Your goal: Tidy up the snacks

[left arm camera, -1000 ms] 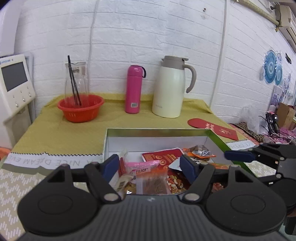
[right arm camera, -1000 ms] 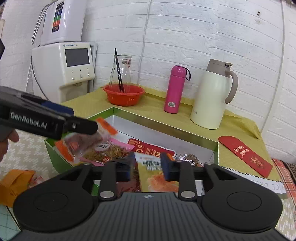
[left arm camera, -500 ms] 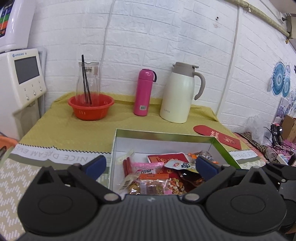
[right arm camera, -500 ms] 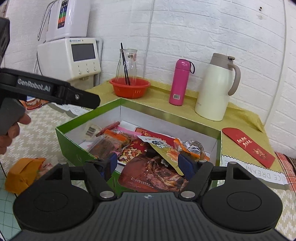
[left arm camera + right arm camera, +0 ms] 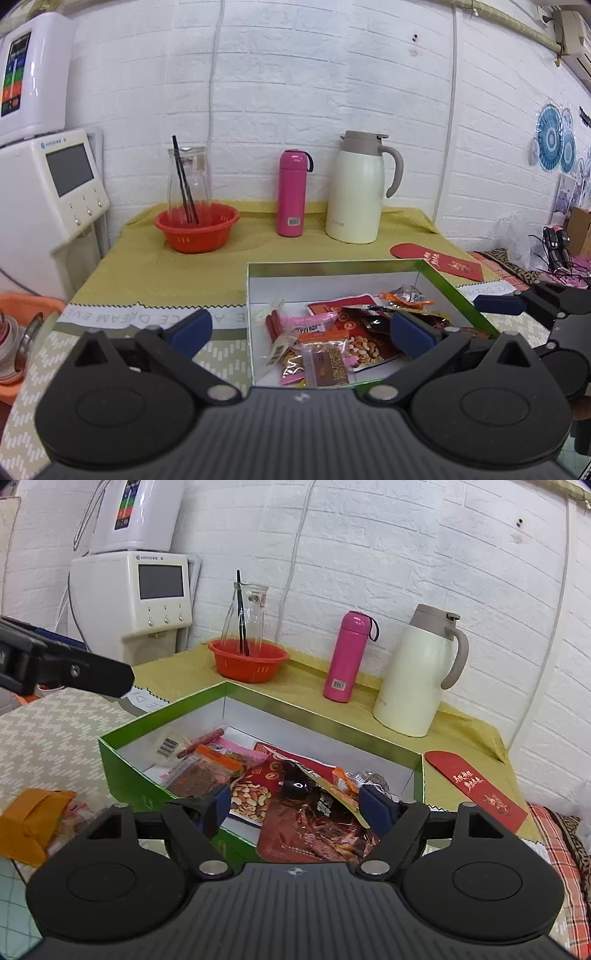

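Left wrist view, left gripper (image 5: 301, 328): jaws spread wide, nothing between them; it hangs just short of the near edge of the green box (image 5: 448, 282)
Left wrist view, snacks: straight ahead of the fingers and a little below, loose in the box; an orange-topped clear packet (image 5: 325, 356) lies nearest, a peanut bag (image 5: 364, 349) beside it toward the right finger, red sausage sticks (image 5: 273, 323) toward the left finger
Left wrist view, other tool: right gripper (image 5: 498, 304) shows off to the right, beyond the box wall; its opening cannot be judged from here
Right wrist view, right gripper (image 5: 295, 808): jaws well apart and empty, held over the near corner of the box
Right wrist view, snacks: a dark red jerky pouch (image 5: 314, 830) lies between and just beyond the fingertips, partly over the box's near wall; peanut bag (image 5: 253, 797) by the left finger, a small foil-wrapped piece (image 5: 369, 779) past the right finger
Right wrist view, stragglers: an orange wrapper (image 5: 33, 821) lies outside the box, to the left of the tool (possibly a snack not yet packed; I can't be sure)
Handling, judged: all light, soft film packs, slick and crinkly, contents crushable; they should flex and slide rather than lift flat
Hold, judged: pinch a sealed edge or corner seam, not the puffed middle; the jerky pouch by its overhanging near edge
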The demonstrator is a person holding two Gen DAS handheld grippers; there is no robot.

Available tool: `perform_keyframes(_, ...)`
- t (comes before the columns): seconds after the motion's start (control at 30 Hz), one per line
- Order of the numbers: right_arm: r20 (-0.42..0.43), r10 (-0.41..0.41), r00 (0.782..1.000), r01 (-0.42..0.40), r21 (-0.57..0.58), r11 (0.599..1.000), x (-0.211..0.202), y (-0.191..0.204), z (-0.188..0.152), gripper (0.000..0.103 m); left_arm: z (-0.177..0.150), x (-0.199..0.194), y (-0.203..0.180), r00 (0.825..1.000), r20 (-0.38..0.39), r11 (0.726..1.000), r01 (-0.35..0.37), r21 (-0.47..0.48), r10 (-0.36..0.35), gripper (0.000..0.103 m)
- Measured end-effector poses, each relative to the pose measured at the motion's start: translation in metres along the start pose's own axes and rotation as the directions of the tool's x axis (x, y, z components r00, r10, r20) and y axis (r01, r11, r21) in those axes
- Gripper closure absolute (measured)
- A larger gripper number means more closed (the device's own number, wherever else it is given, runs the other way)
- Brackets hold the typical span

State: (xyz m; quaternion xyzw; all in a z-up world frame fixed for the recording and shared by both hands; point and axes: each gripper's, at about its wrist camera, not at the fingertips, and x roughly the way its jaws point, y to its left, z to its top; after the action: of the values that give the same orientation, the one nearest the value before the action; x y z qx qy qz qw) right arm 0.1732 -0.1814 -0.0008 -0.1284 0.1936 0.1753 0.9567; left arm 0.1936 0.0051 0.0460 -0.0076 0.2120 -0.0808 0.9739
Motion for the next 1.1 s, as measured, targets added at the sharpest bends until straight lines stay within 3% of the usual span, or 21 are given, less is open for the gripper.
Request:
perform_keyframes(0.23, 0.003, 0.037, 0.999, -0.037, 0.071, 0.997, -0.058, 0.014, -0.021, 0.000, -0.026, -0.042, -0.010, 1.000, -0.011, 0.999, -0.001, 0.038, 0.001, 0.000)
perform_keyframes(0.5, -0.005, 0.101, 0.995, -0.096, 0.247, 0.964, -0.104, 0.017, -0.071, 0.000, -0.087, -0.083, -0.009, 0.998, -0.056, 0.996, 0.035, -0.082, -0.039, 0.000)
perform_keyframes(0.77, -0.028, 0.104, 0.994, -0.086, 0.381, 0.921, -0.114, 0.035, -0.113, 0.000, -0.135, -0.096, -0.006, 0.994, -0.111, 0.985, 0.004, -0.173, -0.023, 0.000)
perform_keyframes(0.87, -0.030, 0.151, 0.988, -0.128, 0.380, 0.916, -0.109, 0.044, -0.114, 0.000, -0.137, -0.094, 0.000, 0.991, -0.129, 0.983, 0.015, -0.186, -0.039, 0.000)
perform_keyframes(1.1, -0.007, 0.188, 0.982, -0.174, 0.346, 0.922, -0.094, 0.058, -0.098, 0.000, -0.128, -0.096, 0.023, 0.995, -0.088, 0.973, 0.019, -0.229, -0.040, 0.000)
